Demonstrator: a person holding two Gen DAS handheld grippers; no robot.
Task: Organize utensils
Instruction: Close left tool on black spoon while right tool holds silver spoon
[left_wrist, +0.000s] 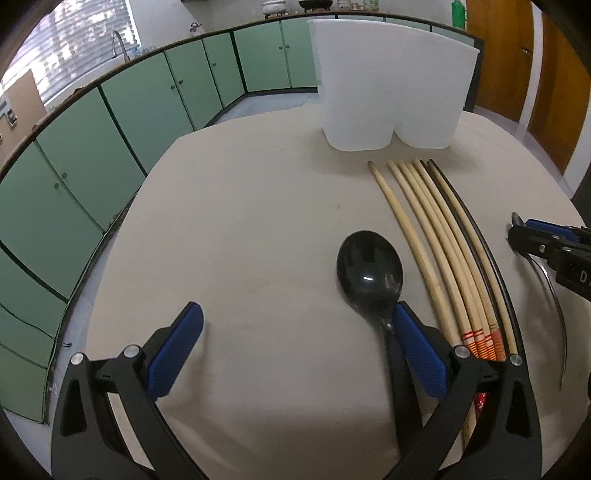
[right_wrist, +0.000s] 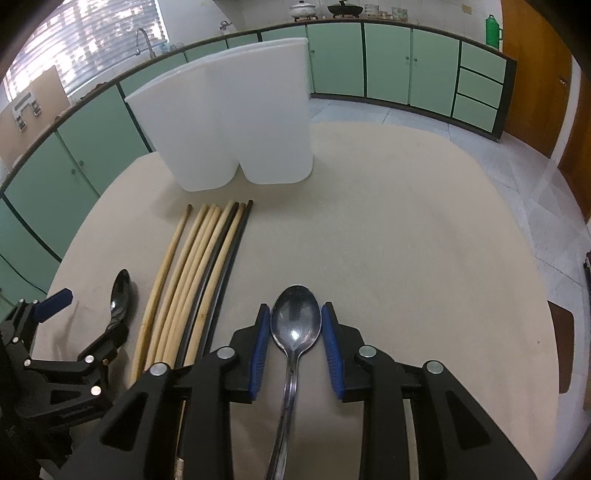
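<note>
The left gripper (left_wrist: 295, 325) has its fingers spread wide, the black spoon (left_wrist: 369, 273) touching its right finger. The right gripper's (right_wrist: 295, 325) fingers are narrowed around the metal spoon (right_wrist: 295, 321), bowl between them; whether they press on it I cannot tell.

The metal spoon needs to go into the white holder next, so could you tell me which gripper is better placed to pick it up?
Right. The right gripper straddles the metal spoon, a blue pad on each side of its bowl. The left gripper stands open at the black spoon, beyond the chopsticks.
</note>
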